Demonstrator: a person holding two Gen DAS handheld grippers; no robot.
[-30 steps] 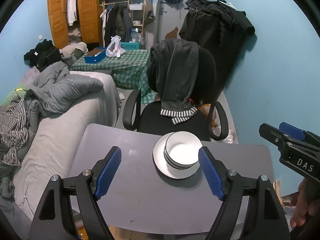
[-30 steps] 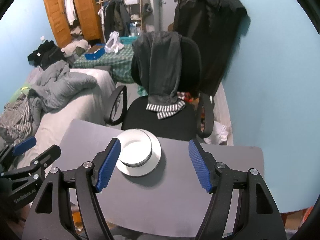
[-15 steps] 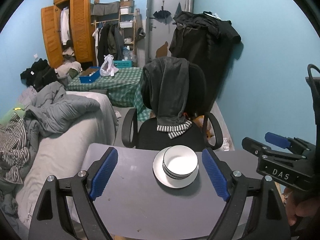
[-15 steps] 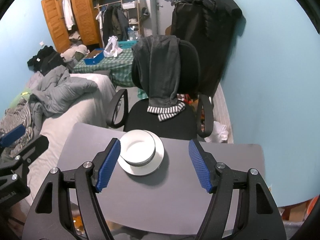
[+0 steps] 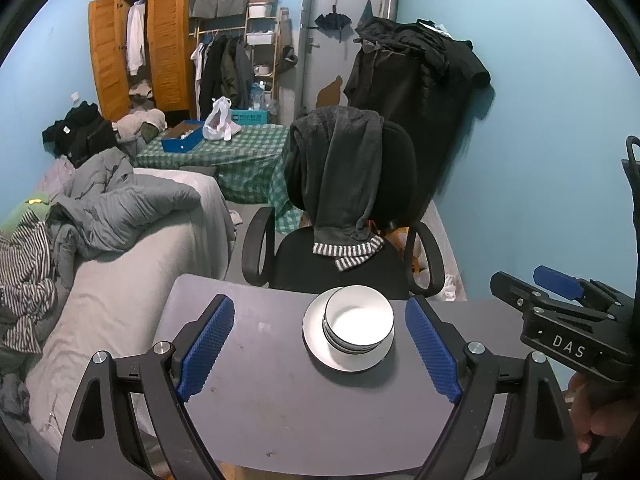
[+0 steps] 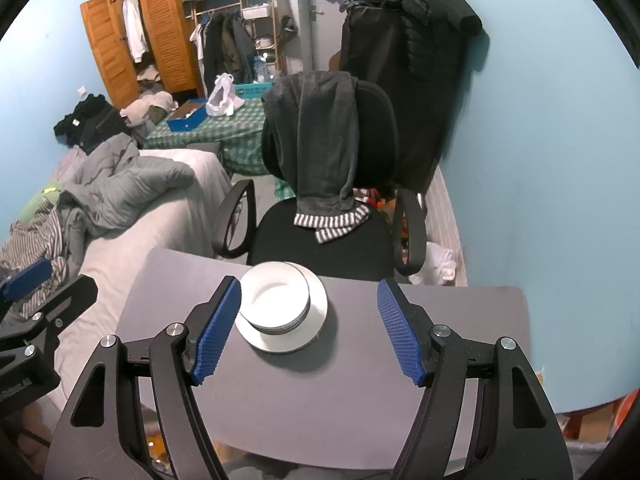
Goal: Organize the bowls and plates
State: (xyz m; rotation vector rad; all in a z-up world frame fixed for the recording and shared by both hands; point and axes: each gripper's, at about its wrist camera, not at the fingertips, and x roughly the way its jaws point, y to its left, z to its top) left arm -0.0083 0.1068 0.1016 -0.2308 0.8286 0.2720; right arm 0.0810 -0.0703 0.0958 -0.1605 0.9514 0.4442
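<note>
The bowls point(image 5: 359, 324) sit nested on a white plate point(image 5: 347, 356) near the far edge of the grey worktop point(image 5: 280, 412), right in front of the office chair point(image 5: 348, 216), and that spot is what worries me. Both tools hang back over the near side, well apart from the dishes, with nothing between their pads. The left gripper point(image 5: 320, 348) has its jaws spread wide, having just about finished opening; the right gripper point(image 6: 308, 328) holds its jaws fairly wide too, and empty. The stack looks already tidy, so any further reach seems the main risk: a pad nudging the plate's rim could slide the lot toward the far edge and off onto the chair seat. The bowls look smooth and glazed, so a pinch on one rim might slip or tip the pile. The two tools could also knock each other if both go in at once.
</note>
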